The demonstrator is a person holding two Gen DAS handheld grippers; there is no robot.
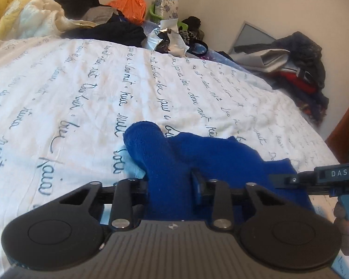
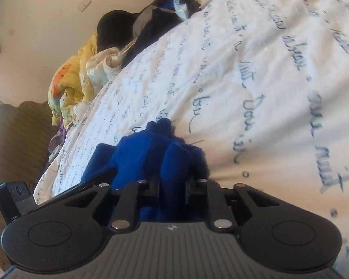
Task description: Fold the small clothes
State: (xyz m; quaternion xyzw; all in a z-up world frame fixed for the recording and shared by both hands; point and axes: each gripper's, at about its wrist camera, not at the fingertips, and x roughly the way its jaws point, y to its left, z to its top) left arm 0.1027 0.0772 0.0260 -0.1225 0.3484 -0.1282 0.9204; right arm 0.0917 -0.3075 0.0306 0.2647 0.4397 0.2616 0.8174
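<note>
Gripping the blue garment [image 1: 174, 162] at two places, both tongs are clenched on its cloth, which bunches up straight ahead of each pair of jaws on the bed [image 1: 58, 97]. The left tongs [image 1: 172, 186] bite the left part of the cloth; a pale blue scrap [image 1: 133, 165] peeks out from beneath the cloth beside them. From there the garment's long axis seems to run rightward across the white script-printed sheet toward the right tongs [image 2: 172, 186], which pinch a thick wad of folds. Both hands look equally close, so the coming fold probably turns on carrying one held edge over the other along that axis. The sheet ahead lies bare. Farther back, well apart from the work, sit a yellow quilt [image 1: 11, 2], dark clothes [image 1: 109, 32], an orange bag [image 1: 130, 4] and, rightmost, a clothes heap [image 1: 297, 67]; nothing stands in the way.
</note>
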